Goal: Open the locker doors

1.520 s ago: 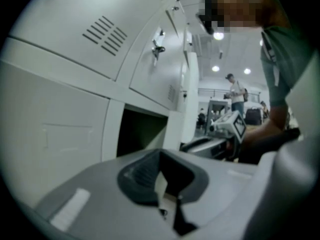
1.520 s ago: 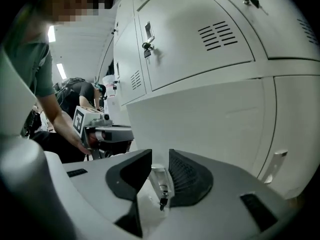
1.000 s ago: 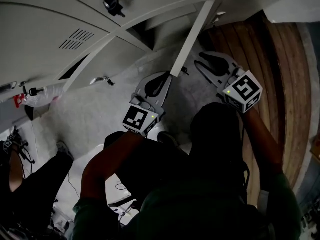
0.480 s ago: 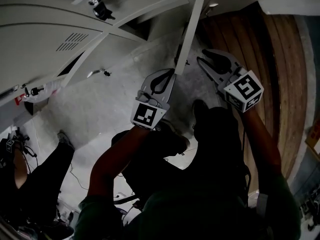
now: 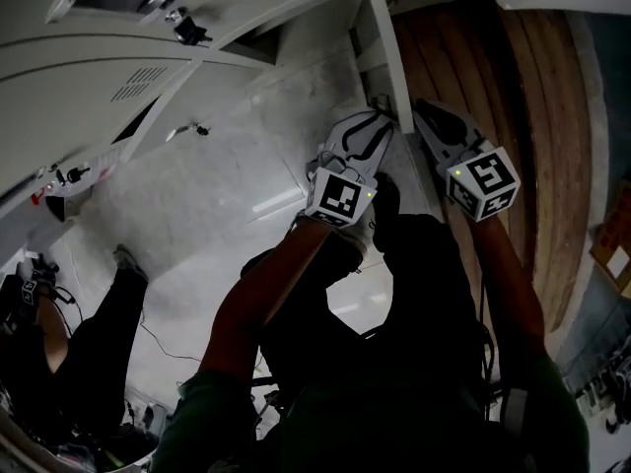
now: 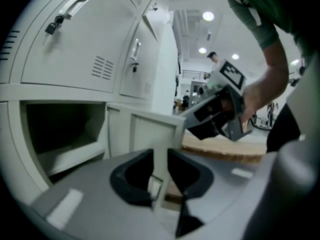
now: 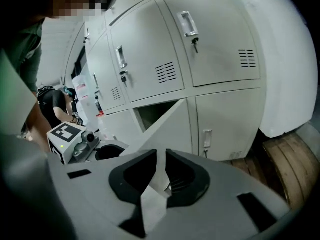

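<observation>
since both pinch one free edge, the pull on the locker door looks shared. head view: door edge-on, long axis from top centre down to left hand-held gripper and right hand-held gripper. left gripper view: jaws clamped on panel edge. right gripper view: jaws just been closing, now pinching it, door angled out.

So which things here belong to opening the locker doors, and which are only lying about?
For the job:
- open locker door, edge gripped by the left hand-held gripper
- right hand-held gripper, whose jaws have just been closing on that same edge
- closed locker doors

Just lying about:
- wooden boards
- seated person
</observation>
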